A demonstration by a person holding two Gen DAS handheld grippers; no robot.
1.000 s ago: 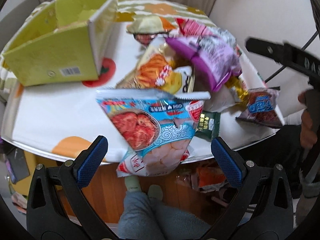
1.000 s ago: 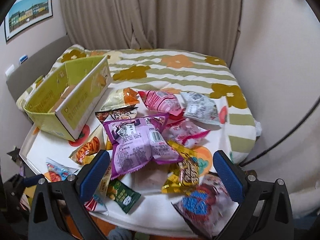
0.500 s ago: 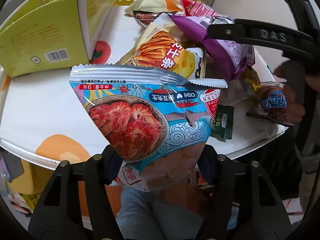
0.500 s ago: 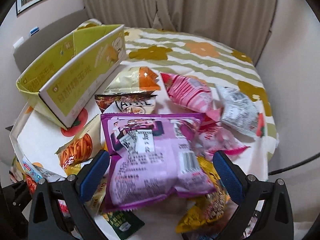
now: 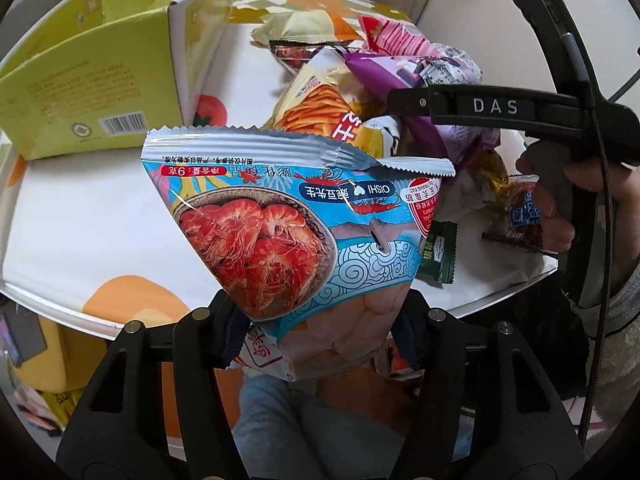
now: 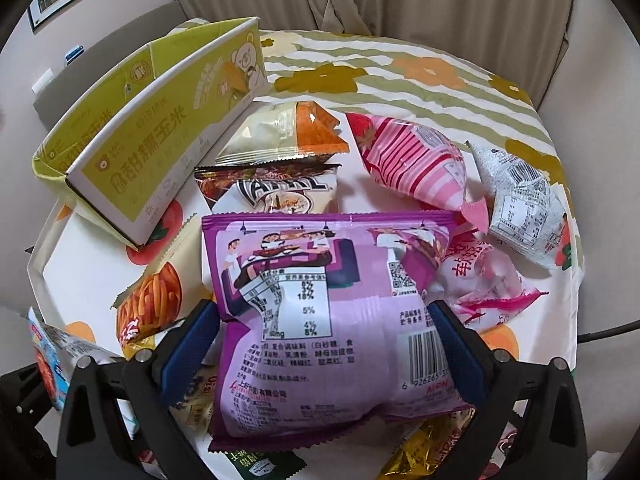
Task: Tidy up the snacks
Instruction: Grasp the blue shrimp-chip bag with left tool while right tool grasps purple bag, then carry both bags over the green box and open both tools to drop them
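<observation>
My left gripper is closing its jaws on the lower end of a blue shrimp snack bag, and both pads press on it. The bag stands up over the table's near edge and also shows at the lower left of the right wrist view. My right gripper is low over the snack pile. A purple snack bag lies flat between its blue pads, and its jaws are closing, with the pads right at the bag's sides. An open yellow-green carton stands at the left of the table.
On the round table lie a pink striped bag, a grey bag, an orange stick-snack bag and a dark green packet. A person's hand holds the right gripper's handle. The table's near edge is close below.
The left jaws shut on the blue bag, which now stands larger and closer. The right gripper came down and forward until the purple bag lay between its pads, and its jaws narrowed.
</observation>
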